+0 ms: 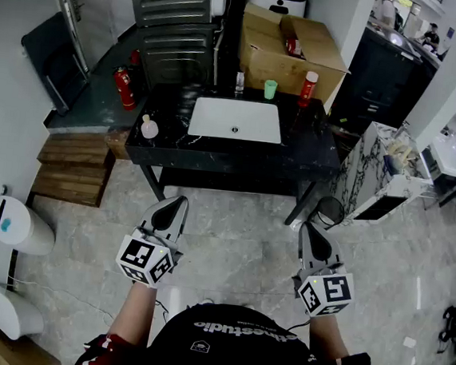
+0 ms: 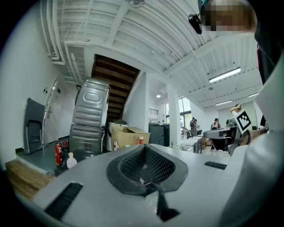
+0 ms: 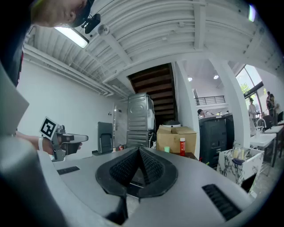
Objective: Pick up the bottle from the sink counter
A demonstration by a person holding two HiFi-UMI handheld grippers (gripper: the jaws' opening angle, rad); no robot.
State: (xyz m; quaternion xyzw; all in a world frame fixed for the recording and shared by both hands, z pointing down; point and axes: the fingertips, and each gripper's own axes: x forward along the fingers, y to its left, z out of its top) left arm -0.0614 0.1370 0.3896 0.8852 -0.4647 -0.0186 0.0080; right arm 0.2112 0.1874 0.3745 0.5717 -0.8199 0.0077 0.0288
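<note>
Shut and empty, the left hand-held gripper [image 1: 176, 206] and right hand-held gripper [image 1: 309, 229] are hovering level, the red bottle [image 1: 308, 87] on the far worktop [image 1: 167, 144] beyond reach.

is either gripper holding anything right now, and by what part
Nothing is held: the left gripper and right gripper are both shut and empty, short of the sink counter.
</note>
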